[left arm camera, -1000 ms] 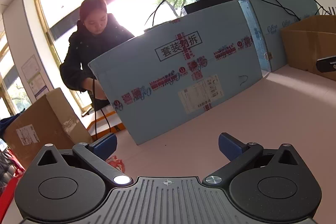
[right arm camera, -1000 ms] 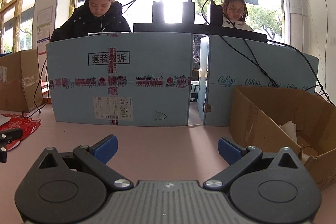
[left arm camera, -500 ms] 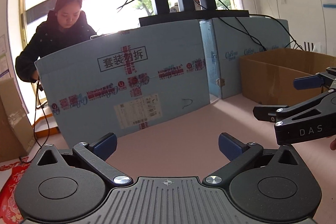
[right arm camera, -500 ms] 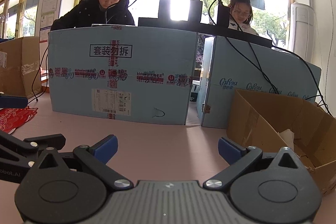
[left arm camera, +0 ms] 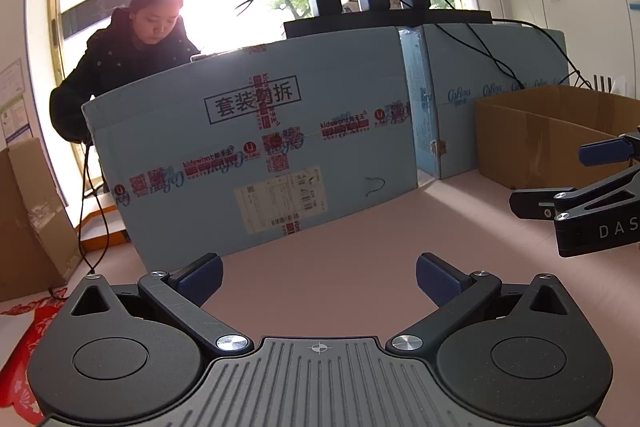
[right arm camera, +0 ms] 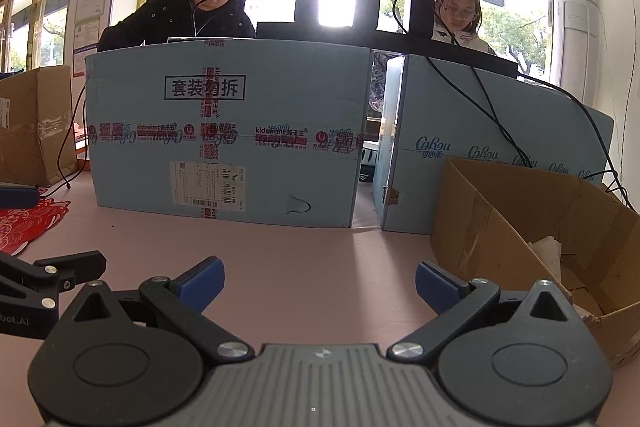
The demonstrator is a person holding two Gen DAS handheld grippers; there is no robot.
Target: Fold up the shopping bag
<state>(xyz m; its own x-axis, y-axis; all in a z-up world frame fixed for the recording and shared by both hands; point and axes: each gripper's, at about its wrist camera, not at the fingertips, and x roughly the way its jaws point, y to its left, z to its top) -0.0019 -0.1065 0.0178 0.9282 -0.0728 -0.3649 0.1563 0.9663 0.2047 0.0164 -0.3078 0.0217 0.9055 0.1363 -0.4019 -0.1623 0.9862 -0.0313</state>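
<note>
Left wrist view, left tool (left arm camera: 318,277) released, right tool (right arm camera: 317,277) released, two blue boxes (right arm camera: 224,135), one red shopping bag (right arm camera: 24,223).

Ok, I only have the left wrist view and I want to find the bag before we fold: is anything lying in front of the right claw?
Observer: No. The right claw is open, and only bare pink table lies between it and the blue box.
Operator: And the red thing at my lower left?
Observer: The right wrist view shows more of it. It is a red patterned sheet, probably the bag, lying flat at the table's left side.
Operator: What's inside the brown box on the right?
Observer: The brown box is open on top, with crumpled pale paper inside.
</note>
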